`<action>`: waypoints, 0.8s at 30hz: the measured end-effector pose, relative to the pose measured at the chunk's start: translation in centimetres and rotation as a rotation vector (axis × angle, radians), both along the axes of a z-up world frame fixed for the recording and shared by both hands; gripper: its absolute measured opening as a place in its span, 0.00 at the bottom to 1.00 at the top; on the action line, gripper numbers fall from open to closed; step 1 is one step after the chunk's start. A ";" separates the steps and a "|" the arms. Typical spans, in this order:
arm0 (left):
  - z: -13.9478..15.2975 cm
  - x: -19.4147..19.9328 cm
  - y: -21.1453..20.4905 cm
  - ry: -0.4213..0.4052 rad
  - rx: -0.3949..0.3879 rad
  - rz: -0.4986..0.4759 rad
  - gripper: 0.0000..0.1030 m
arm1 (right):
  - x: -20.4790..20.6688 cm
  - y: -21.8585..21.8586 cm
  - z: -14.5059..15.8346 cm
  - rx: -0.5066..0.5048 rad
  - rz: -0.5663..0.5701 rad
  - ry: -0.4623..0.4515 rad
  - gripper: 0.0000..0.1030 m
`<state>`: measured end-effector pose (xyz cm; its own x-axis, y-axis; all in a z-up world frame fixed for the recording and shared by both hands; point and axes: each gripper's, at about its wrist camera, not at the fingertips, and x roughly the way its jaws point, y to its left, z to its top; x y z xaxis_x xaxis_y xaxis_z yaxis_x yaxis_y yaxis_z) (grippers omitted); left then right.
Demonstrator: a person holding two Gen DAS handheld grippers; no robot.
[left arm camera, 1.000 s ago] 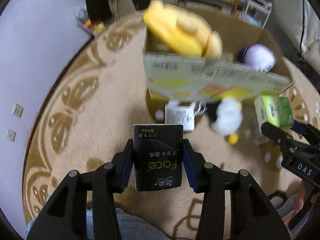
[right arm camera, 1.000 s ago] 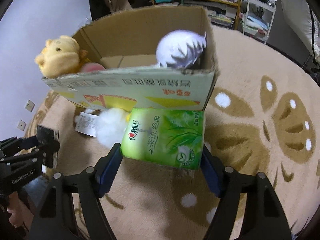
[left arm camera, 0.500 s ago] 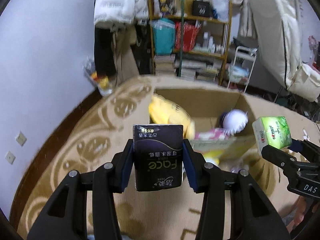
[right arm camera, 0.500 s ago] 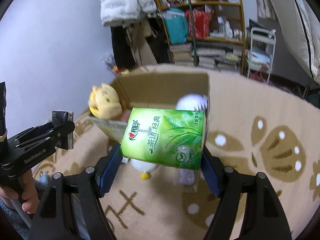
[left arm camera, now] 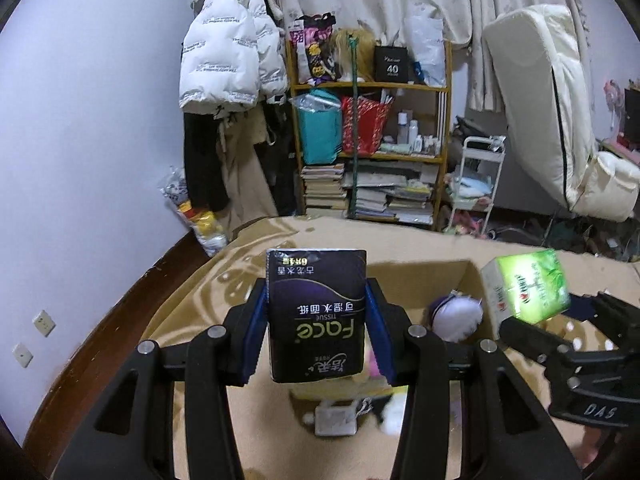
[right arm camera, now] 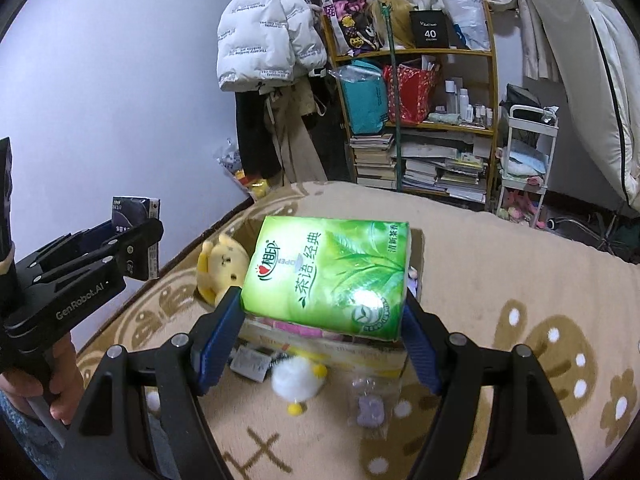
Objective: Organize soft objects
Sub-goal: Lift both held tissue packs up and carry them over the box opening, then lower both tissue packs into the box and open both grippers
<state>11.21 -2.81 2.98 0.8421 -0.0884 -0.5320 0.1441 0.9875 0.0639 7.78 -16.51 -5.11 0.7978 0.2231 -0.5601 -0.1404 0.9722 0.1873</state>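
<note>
Two tissue packs held up, ready for the cardboard box.

My left gripper [left arm camera: 316, 330] clamps the black tissue pack [left arm camera: 316, 316]; my right gripper [right arm camera: 322, 338] clamps the green tissue pack [right arm camera: 328, 276]. The cardboard box [right arm camera: 416, 248] is at 12 o'clock, just behind; I should release only when over its opening. Count: two packs, one box, one yellow plush [right arm camera: 222, 272].

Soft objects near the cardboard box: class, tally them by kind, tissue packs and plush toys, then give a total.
Tissue packs: 2, black pack and green pack.
Plush toys: 3, yellow, white-purple, white.
Total: 5
</note>
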 end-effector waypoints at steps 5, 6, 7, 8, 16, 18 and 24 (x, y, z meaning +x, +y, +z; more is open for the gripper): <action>0.9 1.4 -0.6 -0.026 -0.016 -0.014 0.43 | 1.0 -0.2 0.8 -0.010 -0.006 -0.023 0.77; 1.0 1.8 -0.7 -0.031 -0.022 -0.023 0.43 | 1.2 -0.2 1.0 -0.013 -0.010 -0.028 0.77; 0.9 2.0 -0.8 -0.033 -0.023 -0.028 0.43 | 1.4 -0.3 1.1 -0.014 -0.010 -0.029 0.77; 0.9 2.3 -0.9 -0.036 -0.020 -0.032 0.43 | 1.7 -0.3 1.1 -0.014 -0.010 -0.029 0.77; -1.4 4.5 -0.6 -0.002 -0.041 -0.019 0.43 | 3.1 -1.4 -0.4 -0.023 -0.029 -0.007 0.77; -2.0 5.1 -0.5 0.012 -0.044 -0.025 0.43 | 3.5 -1.6 -1.2 -0.022 -0.029 0.009 0.77; -3.5 6.5 -1.1 0.053 -0.047 -0.038 0.44 | 4.7 -1.5 -2.8 -0.045 -0.012 0.025 0.77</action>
<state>17.71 -3.89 -0.56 0.8084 -0.1456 -0.5703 0.1831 0.9830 0.0087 12.49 -18.00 -7.95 0.7858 0.1876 -0.5893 -0.1243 0.9813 0.1468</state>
